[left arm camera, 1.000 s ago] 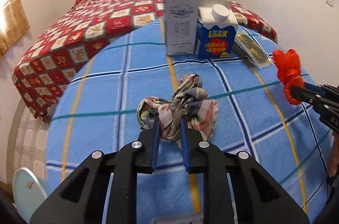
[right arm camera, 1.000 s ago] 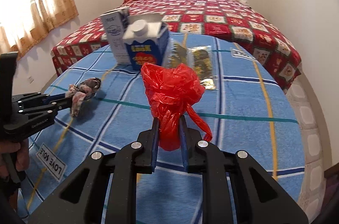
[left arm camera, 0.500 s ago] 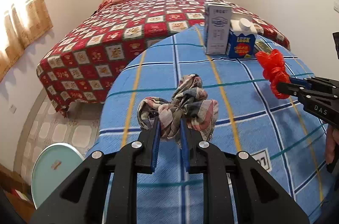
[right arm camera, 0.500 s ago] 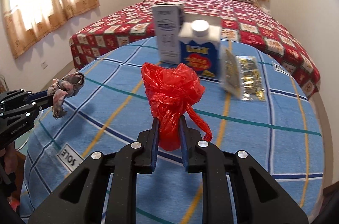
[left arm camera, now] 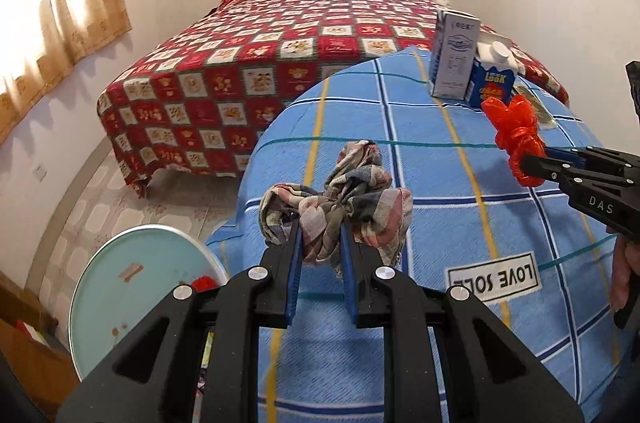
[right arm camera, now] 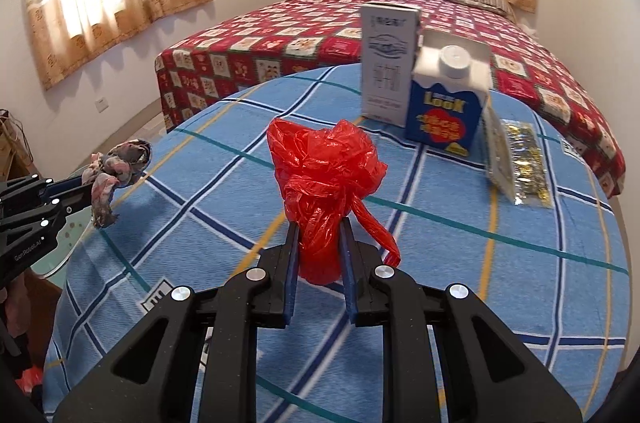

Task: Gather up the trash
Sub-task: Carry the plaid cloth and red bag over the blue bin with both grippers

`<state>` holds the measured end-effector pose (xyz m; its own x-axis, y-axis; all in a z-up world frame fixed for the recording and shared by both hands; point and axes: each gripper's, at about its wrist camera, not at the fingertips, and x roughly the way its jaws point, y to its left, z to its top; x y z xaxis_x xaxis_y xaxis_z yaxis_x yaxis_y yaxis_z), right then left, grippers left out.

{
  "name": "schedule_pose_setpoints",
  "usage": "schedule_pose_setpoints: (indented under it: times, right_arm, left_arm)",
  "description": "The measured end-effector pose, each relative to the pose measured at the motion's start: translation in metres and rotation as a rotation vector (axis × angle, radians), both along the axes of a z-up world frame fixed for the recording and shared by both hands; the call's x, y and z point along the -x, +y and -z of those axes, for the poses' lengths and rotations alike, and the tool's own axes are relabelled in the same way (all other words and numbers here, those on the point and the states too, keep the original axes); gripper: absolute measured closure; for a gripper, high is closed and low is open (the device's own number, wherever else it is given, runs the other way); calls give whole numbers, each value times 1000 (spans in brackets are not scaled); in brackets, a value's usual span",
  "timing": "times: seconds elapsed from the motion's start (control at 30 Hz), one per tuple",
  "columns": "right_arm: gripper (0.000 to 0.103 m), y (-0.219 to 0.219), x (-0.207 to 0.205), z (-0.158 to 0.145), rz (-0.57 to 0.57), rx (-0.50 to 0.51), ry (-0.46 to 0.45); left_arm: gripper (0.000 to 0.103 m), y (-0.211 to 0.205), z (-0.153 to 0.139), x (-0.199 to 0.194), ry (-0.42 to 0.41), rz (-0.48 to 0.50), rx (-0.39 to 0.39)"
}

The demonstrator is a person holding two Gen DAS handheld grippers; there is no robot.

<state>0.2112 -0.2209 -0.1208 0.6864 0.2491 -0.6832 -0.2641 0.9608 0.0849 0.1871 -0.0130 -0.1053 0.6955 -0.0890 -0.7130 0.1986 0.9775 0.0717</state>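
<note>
My left gripper [left arm camera: 320, 227] is shut on a crumpled plaid cloth [left arm camera: 340, 199], held above the left edge of the blue checked tablecloth [left arm camera: 460, 223]. My right gripper [right arm camera: 319, 227] is shut on a knotted red plastic bag [right arm camera: 324, 179] over the middle of the cloth. Each gripper shows in the other's view: the right gripper [left arm camera: 524, 165] with the red bag [left arm camera: 516, 135] at the right, the left gripper [right arm camera: 86, 185] with the plaid cloth [right arm camera: 116, 171] at the left. A pale green round bin [left arm camera: 132, 283] stands on the floor below the table's left edge.
At the table's far side stand a white carton [right arm camera: 390, 63] and a blue carton [right arm camera: 446, 107], with gold foil packets [right arm camera: 524, 159] beside them. A bed with a red patterned cover [left arm camera: 280, 59] lies behind. Tiled floor [left arm camera: 100, 207] lies between bed and bin.
Both grippers have swung leftward across the table with their loads still held. The cartons have slid to the right in the left view, and the green bin has come into sight.
</note>
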Motion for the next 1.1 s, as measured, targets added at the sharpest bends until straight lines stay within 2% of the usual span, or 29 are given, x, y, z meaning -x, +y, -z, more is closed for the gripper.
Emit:
schedule_pose_setpoints:
  times: [0.6, 1.1]
  right_arm:
    - [83, 57, 7, -4, -117, 21, -27]
    - [83, 96, 8, -6, -187, 56, -43]
  left_arm:
    - [85, 59, 2, 34, -4, -103, -13]
    - [85, 86, -4, 46, -21, -157, -15]
